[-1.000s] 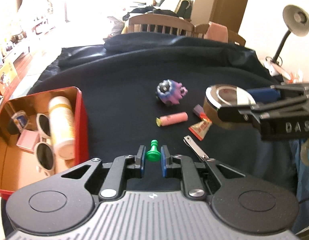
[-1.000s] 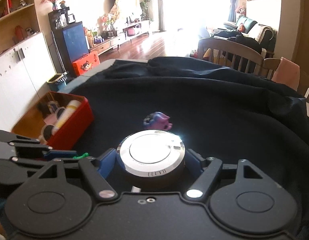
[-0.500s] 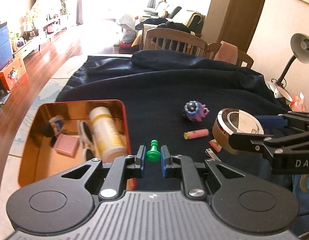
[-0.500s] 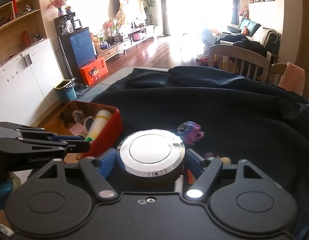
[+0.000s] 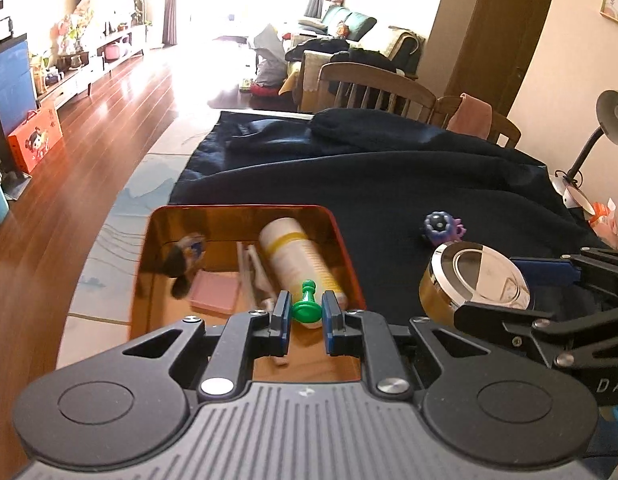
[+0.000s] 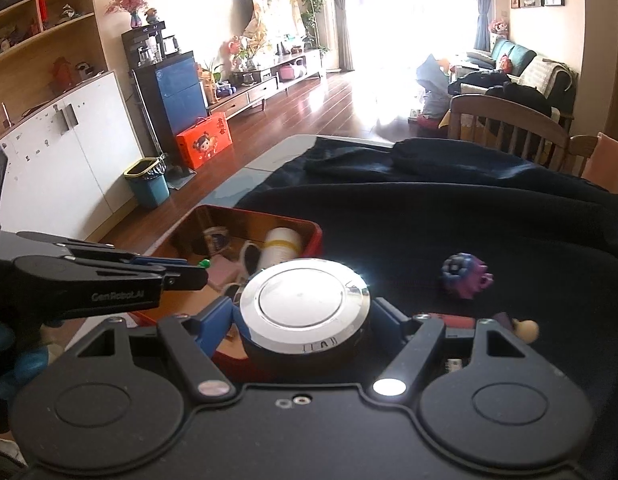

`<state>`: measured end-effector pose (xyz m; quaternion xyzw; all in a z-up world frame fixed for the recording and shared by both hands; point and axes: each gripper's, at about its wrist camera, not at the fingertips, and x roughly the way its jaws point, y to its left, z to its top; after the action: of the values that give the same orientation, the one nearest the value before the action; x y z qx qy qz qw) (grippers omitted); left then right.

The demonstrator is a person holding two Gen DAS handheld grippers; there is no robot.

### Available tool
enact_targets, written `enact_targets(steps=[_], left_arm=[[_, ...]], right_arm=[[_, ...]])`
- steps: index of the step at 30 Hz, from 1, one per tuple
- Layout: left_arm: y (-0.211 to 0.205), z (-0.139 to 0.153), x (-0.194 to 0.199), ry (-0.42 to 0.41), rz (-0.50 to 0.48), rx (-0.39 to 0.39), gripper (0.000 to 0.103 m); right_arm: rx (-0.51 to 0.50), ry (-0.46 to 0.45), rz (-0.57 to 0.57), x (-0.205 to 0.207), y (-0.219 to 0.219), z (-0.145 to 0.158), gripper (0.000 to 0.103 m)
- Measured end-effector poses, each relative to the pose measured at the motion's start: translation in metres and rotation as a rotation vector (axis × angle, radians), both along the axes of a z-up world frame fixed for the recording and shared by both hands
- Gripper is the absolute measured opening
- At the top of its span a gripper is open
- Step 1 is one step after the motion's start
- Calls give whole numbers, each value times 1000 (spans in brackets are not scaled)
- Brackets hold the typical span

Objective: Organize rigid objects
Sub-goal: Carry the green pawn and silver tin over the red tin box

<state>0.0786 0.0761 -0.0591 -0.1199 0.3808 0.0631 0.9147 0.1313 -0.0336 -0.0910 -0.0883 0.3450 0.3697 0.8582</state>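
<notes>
My left gripper (image 5: 305,312) is shut on a small green pawn (image 5: 307,307) and hangs over the near part of the red tin (image 5: 245,210). Inside the tin lie a white bottle with a yellow band (image 5: 299,256), a pink case (image 5: 215,295), white sunglasses and a small dark item. My right gripper (image 6: 305,320) is shut on a round jar with a chrome lid (image 6: 303,304), just right of the tin (image 6: 315,234); the jar (image 5: 475,280) also shows in the left wrist view. A purple spiky toy (image 6: 465,274) rests on the dark cloth.
The table is covered by a dark navy cloth (image 5: 389,184). Small items lie near my right gripper: a red tube (image 6: 449,319) and a beige knob (image 6: 527,330). Wooden chairs (image 5: 373,88) stand behind the table. A desk lamp (image 5: 609,120) stands at the right.
Both grippers moved left toward the red tin, each keeping its hold. The pawn went from above the cloth to over the tin; the jar now sits beside the tin's right wall.
</notes>
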Motion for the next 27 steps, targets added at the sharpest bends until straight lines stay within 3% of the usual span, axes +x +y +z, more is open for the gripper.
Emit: enact_targets(steps=[11, 27], left_arm=[[52, -14, 6, 19, -4, 8, 15], [77, -48, 75, 75, -70, 80, 15]], right_arm=[[-62, -5, 6, -9, 55, -17, 75], [-180, -46, 29, 13, 106, -45, 75]])
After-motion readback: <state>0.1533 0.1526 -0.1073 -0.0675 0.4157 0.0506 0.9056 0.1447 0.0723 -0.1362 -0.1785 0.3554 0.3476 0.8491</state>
